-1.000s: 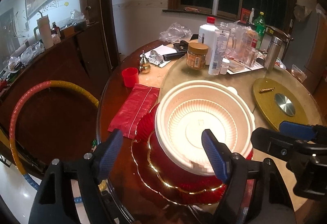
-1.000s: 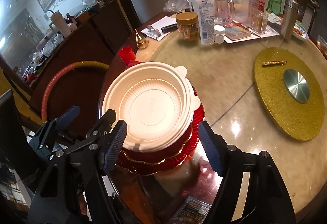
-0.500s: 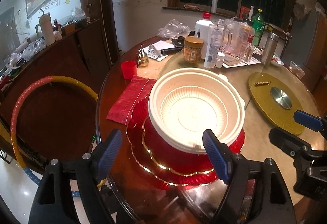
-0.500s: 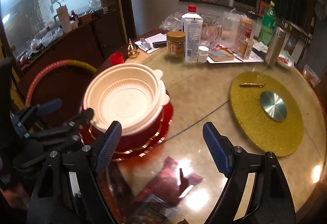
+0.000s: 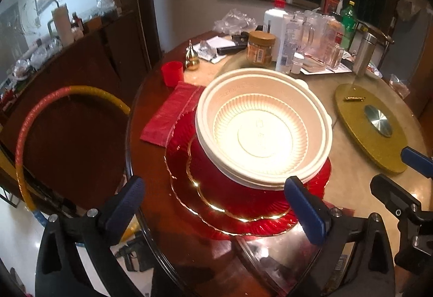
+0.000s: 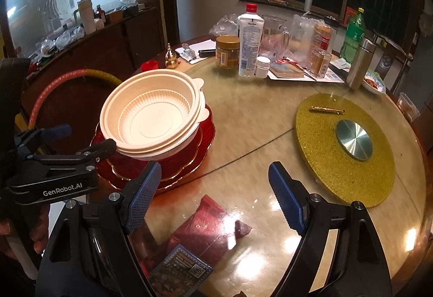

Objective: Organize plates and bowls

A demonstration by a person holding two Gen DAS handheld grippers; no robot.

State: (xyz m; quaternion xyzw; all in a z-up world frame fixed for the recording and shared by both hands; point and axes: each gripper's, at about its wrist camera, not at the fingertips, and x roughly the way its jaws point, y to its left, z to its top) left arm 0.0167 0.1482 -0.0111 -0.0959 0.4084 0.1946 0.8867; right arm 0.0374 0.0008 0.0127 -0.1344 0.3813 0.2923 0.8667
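Cream plastic bowls (image 5: 263, 131) sit nested in a red bowl (image 5: 205, 169), which stands on red gold-rimmed plates (image 5: 243, 213) at the near left of the round table. The stack also shows in the right wrist view (image 6: 151, 118). My left gripper (image 5: 216, 205) is open and empty, just short of the stack's near edge. My right gripper (image 6: 213, 194) is open and empty, above the glass tabletop to the right of the stack. The left gripper shows in the right wrist view (image 6: 67, 142), beside the stack.
A gold turntable (image 6: 343, 145) lies at the right. Bottles, jars and a steel flask (image 6: 360, 67) crowd the far side. A red cup (image 5: 171, 73), a red cloth (image 5: 173, 113) and a brass ornament (image 5: 191, 60) lie left of the stack. Packets (image 6: 208, 226) lie under the glass.
Both grippers have pulled back from the stack. The right gripper has swung right and now faces the middle of the table. The stack stays in place.
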